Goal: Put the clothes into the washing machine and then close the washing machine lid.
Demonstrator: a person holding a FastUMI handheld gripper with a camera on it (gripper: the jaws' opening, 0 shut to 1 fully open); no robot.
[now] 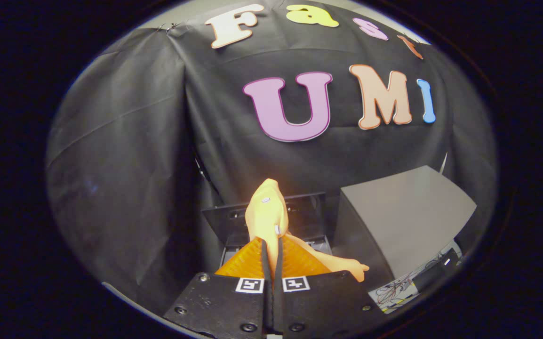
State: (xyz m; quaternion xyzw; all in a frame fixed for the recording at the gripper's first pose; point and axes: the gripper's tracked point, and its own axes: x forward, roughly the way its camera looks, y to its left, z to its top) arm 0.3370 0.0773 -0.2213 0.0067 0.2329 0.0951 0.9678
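Note:
My gripper point(272, 249) is shut on an orange garment point(267, 212). Both orange fingers point(245, 261) press on the cloth, which sticks up between them and trails off to the right as a limp sleeve point(342, 266). Just beyond the fingers stands the small washing machine, its dark lid point(299, 212) raised upright at the back. The machine's opening lies below the garment, hidden by the fingers and the cloth.
A grey box point(403, 221) stands to the right of the machine. A white sheet with wires and a dark device point(412, 282) lies in front of that box. Black cloth walls close in behind and to the left.

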